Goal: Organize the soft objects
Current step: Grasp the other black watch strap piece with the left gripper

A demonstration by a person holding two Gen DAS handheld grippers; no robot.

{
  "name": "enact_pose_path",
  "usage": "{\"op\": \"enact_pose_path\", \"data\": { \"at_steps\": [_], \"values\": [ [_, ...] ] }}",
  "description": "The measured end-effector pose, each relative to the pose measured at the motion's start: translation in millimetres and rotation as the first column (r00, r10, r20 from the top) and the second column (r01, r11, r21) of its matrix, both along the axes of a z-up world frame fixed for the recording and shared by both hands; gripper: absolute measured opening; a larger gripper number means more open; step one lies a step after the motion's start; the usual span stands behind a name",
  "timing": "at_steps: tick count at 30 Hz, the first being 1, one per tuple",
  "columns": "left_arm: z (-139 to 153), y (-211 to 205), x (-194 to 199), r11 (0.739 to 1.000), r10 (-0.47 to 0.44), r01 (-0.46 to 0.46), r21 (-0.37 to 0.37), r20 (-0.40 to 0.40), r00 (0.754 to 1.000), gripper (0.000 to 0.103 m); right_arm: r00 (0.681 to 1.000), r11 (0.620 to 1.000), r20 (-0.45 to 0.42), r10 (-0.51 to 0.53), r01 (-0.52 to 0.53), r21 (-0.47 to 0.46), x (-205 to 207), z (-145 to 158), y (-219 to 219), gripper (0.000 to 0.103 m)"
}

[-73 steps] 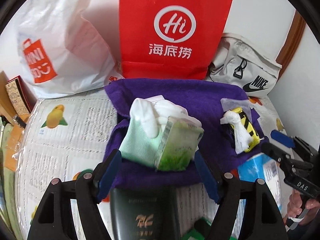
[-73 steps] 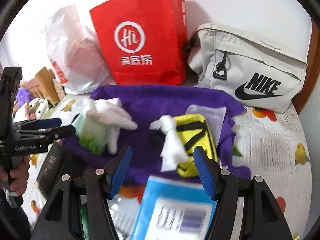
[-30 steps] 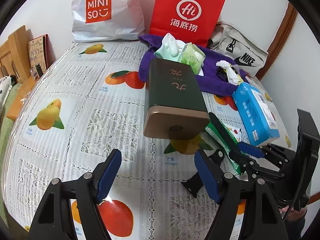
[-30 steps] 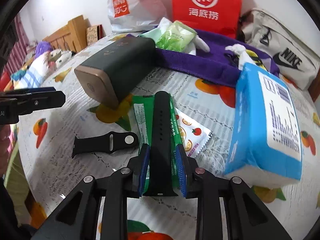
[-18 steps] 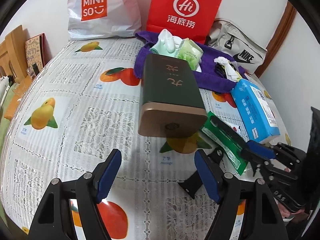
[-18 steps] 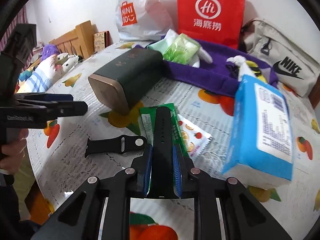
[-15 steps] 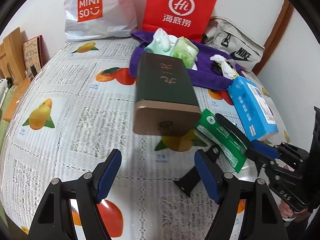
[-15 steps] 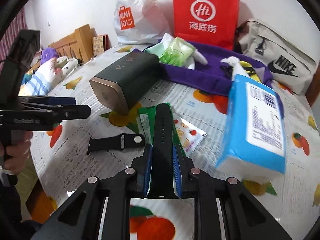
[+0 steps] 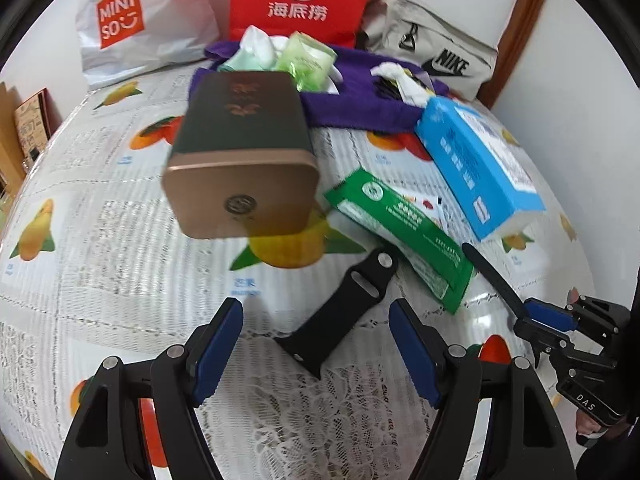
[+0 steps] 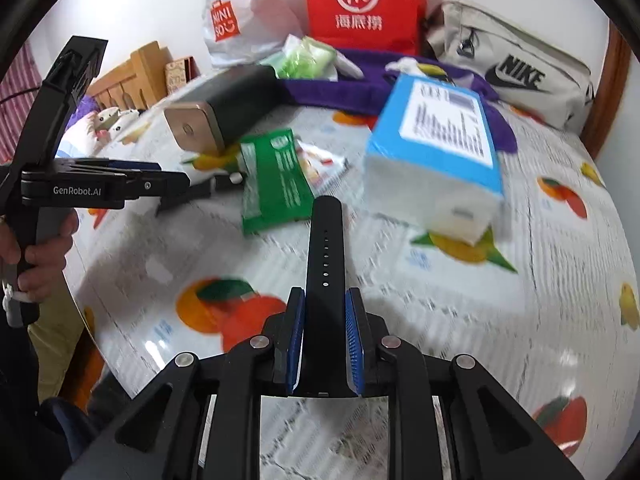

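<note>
A: What is the right claw (image 10: 323,344) doing?

B: It is clamping the long strap (image 10: 325,248), the one with the row of holes. Both blue pads are pressing on the strap's sides, and its free end is sticking out ahead, over the desk (image 10: 540,280), toward the green packet (image 10: 276,176).

A: And the left claw (image 9: 316,344)?

B: Its jaws are standing wide apart, gripping nothing. The short strap (image 9: 344,304), the one with the stud, is lying flat on the desk (image 9: 100,248) between the fingers and just ahead of them, touching neither.

A: Where is that short strap relative to the green packet (image 9: 400,220)?

B: Just beside its near edge; its stud end is almost touching the packet. The dark tin (image 9: 240,160) is lying on its side left of the packet, and the blue tissue pack (image 9: 476,168) is sitting to the packet's right.

A: Anything beyond the packet?

B: A purple towel (image 9: 360,108) is spread behind it, carrying soft items too blurred to name. Behind the towel a red bag (image 9: 300,0), a white bag (image 9: 140,24) and a grey pouch (image 9: 432,52) are leaning against the wall.
</note>
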State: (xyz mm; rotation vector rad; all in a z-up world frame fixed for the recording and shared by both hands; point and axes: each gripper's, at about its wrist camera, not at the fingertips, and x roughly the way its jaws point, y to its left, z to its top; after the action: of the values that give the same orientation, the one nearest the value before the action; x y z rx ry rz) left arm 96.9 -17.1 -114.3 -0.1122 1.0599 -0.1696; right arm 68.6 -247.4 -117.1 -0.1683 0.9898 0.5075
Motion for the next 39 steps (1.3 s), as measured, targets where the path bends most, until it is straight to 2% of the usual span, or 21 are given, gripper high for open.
{"op": "enact_pose_path", "data": {
  "at_steps": [4,7,10,12,13,14,17,21,25,27,35,36,37,39],
  "values": [
    [-4.2,-4.8,3.6,0.999,-0.023,0.023,0.034,-0.005,1.0,0.074,1.0,1.0,-0.004,0.003,-0.003,-0.004,6.0,-6.7,3.3,0.024],
    [-5.0,-5.7,6.0,0.997,-0.046,0.046,0.055,0.0,0.999,0.074,1.0,1.0,-0.002,-0.004,0.004,0.016,14.6,-9.4,8.4,0.033],
    [-6.2,-7.7,7.9,0.994,-0.068,0.067,0.086,0.006,0.998,0.074,1.0,1.0,0.022,-0.007,0.007,0.014,20.1,-10.8,15.7,0.034],
    [-7.0,-11.2,7.0,0.99,-0.092,0.09,0.109,0.01,0.996,0.074,0.999,1.0,0.049,-0.005,0.006,-0.009,20.4,-11.7,19.7,0.03],
    [-7.6,-12.7,4.8,0.988,-0.11,0.109,0.107,0.009,0.994,0.073,0.998,1.0,0.06,-0.008,0.009,-0.024,20.3,-12.0,20.5,0.023],
    [-7.7,-14.1,2.2,0.987,-0.129,0.127,0.1,0.009,0.992,0.072,0.998,0.999,0.069,-0.011,0.013,-0.033,20.0,-11.9,20.5,0.021],
    [-6.7,-21.5,-9.4,0.977,-0.2,0.199,0.082,0.008,0.98,0.072,0.999,1.0,0.037,-0.031,0.031,0.007,20.6,-10.6,12.2,0.021],
    [-5.3,-22.0,-15.2,0.974,-0.218,0.217,0.065,0.007,0.976,0.072,0.998,0.998,0.023,-0.066,0.065,0.02,15.9,-9.0,0.3,0.021],
    [-2.9,-21.9,-12.1,0.975,-0.22,0.219,0.039,0.005,0.976,0.05,0.996,0.996,0.016,-0.09,0.09,0.023,12.6,-9.2,-9.6,0.021],
    [-3.0,-29.4,-13.6,0.966,-0.254,0.254,0.038,-0.002,0.967,0.049,0.995,0.995,0.012,-0.101,0.101,0.026,12.9,-9.5,-13.7,0.021],
    [-7.0,-43.1,-5.3,0.95,-0.263,0.252,0.186,0.036,0.964,0.05,0.99,0.989,0.023,-0.136,0.135,0.06,12.8,-13.5,-15.1,0.022],
    [-6.7,-44.6,-5.1,0.946,-0.278,0.265,0.188,0.042,0.96,0.039,0.99,0.988,0.026,-0.141,0.139,0.066,12.8,-14.3,-15.3,0.022],
    [-6.3,-45.3,-5.2,0.943,-0.292,0.28,0.178,0.045,0.955,0.022,0.99,0.988,0.03,-0.141,0.139,0.07,12.7,-14.7,-15.5,0.022],
    [-6.3,-47.7,-6.5,0.938,-0.308,0.295,0.185,0.049,0.95,0.02,0.989,0.987,0.031,-0.146,0.143,0.079,12.6,-15.0,-16.5,0.021]
  ]
}}
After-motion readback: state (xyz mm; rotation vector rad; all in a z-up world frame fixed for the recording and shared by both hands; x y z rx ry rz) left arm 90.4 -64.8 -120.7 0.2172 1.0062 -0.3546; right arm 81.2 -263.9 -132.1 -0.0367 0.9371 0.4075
